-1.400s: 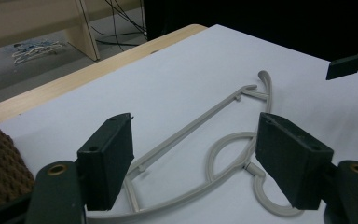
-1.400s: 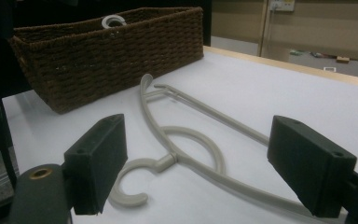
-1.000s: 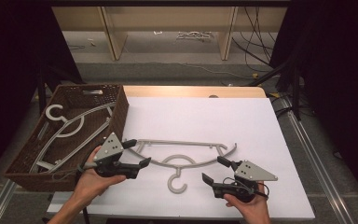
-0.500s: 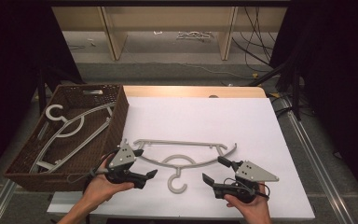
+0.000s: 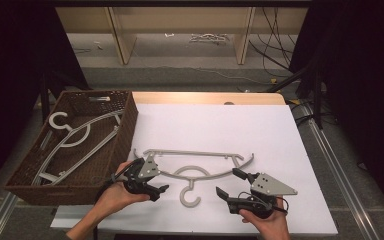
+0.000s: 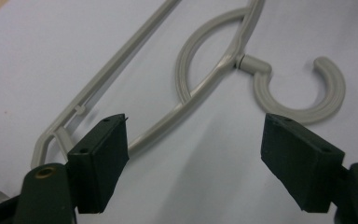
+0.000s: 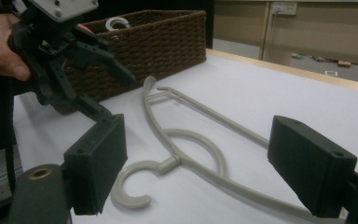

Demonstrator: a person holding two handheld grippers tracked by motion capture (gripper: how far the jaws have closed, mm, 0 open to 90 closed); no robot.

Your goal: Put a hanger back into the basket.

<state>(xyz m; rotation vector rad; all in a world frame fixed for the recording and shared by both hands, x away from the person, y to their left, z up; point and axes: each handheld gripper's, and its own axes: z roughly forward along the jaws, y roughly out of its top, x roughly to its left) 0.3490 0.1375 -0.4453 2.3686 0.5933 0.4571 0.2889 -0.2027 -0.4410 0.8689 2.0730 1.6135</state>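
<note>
A grey plastic hanger (image 5: pixel 190 152) lies flat on the white tabletop, hook (image 5: pixel 190 197) toward me. My left gripper (image 5: pixel 159 176) hovers low over its left shoulder, just left of the hook. In the left gripper view the left gripper (image 6: pixel 196 140) has wide jaws that have just been closing a little. The hanger (image 6: pixel 205 79) lies on the table beyond them, and nothing is pressed between the pads. My right gripper (image 5: pixel 226 181) stands open to the right of the hook. In its own view the right gripper (image 7: pixel 196 154) faces the hanger (image 7: pixel 191 140).
A brown wicker basket (image 5: pixel 130 120) stands on the left edge of the table, with two more grey hangers (image 5: pixel 75 137) inside. The white tabletop (image 5: pixel 230 125) reaches back to a wooden edge. Shelving and cables lie on the floor beyond.
My left gripper has moved right and down, from beside the basket's front corner to the hanger's left shoulder. The right gripper and the hanger have stayed put.
</note>
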